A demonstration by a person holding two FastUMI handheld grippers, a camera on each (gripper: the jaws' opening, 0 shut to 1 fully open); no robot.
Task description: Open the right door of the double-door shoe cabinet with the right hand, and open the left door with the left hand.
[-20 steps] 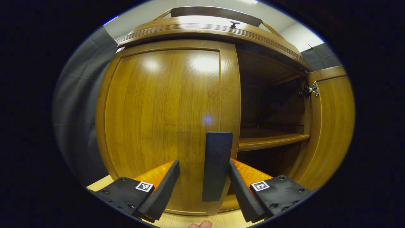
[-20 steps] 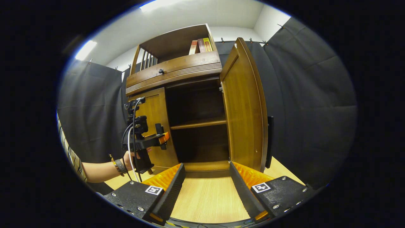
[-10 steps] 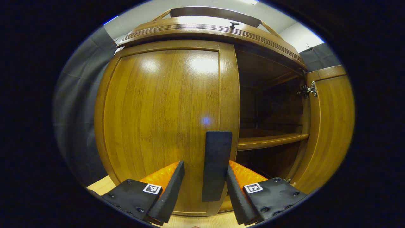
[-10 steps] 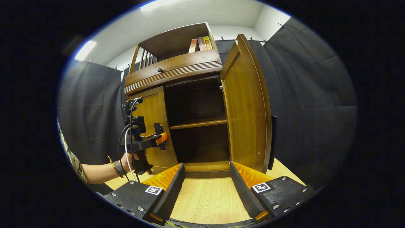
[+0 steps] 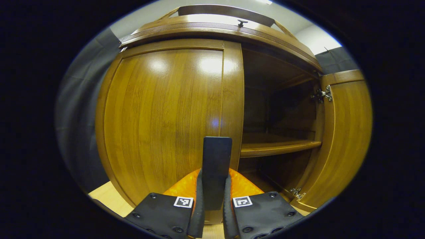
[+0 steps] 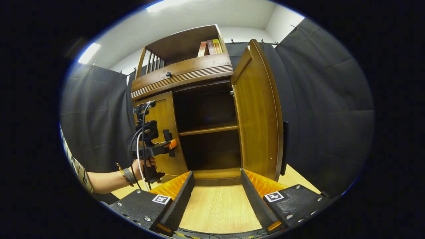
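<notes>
Your left gripper [image 5: 212,199] pinches the flat black handle [image 5: 216,166] of the shiny brown wooden left door [image 5: 166,116].
Beside that closed door, the brown right door [image 6: 257,113] stands wide open; your right gripper [image 6: 215,199] is spread apart.

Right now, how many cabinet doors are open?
1. The right door is swung wide open. The left door is closed, with the left claw shut on its black handle.
</notes>
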